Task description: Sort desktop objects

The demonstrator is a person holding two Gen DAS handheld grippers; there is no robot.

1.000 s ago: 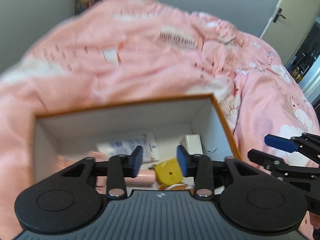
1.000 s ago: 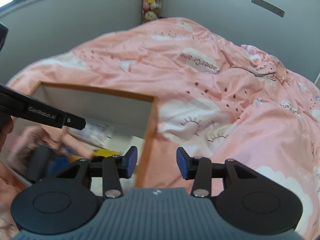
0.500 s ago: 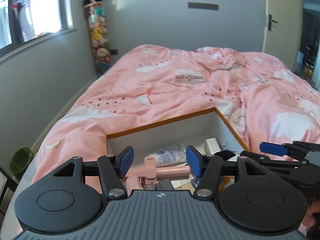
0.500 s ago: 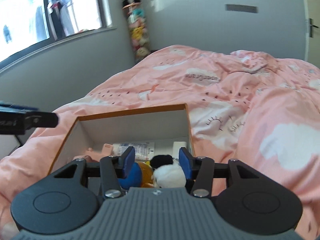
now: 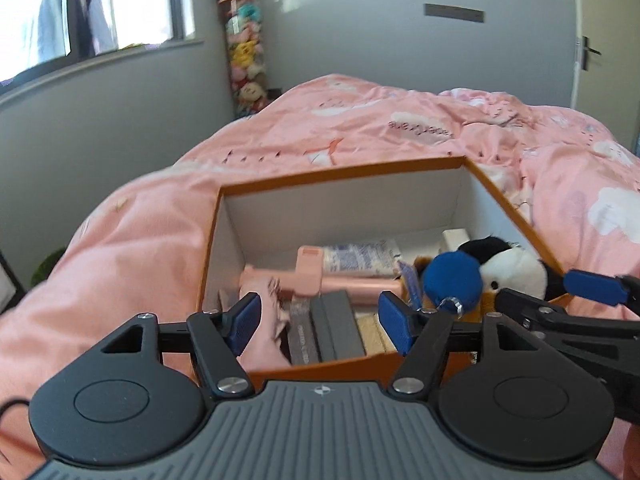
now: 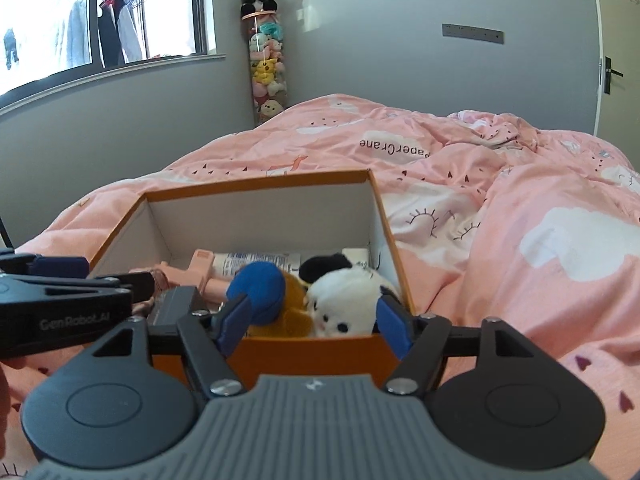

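An orange box (image 5: pixel 340 172) with a white inside sits on the pink duvet. It holds a black-and-white plush (image 5: pixel 512 268), a blue ball (image 5: pixel 452 280), a pink handheld device (image 5: pixel 308 276), grey cases (image 5: pixel 328 328), a tissue packet (image 5: pixel 360 258) and a white charger (image 5: pixel 454 236). My left gripper (image 5: pixel 320 322) hovers at the box's near edge, jaws opening, nothing gripped. My right gripper (image 6: pixel 314 322) hovers at the near right corner, jaws opening. The plush (image 6: pixel 344 292) and ball (image 6: pixel 260 288) lie just beyond its pads, untouched. Each view catches the other gripper's fingers (image 5: pixel 592 282) (image 6: pixel 60 266).
The rumpled pink duvet (image 6: pixel 520 200) spreads around and beyond the box (image 6: pixel 256 184). A tall tube of soft toys (image 6: pixel 266 68) stands in the far corner by a window (image 6: pixel 100 28). A door (image 6: pixel 616 72) is at the far right.
Both grippers have drawn back from over the box and tipped up, so the walls and window came into view. Both pairs of jaws have widened.
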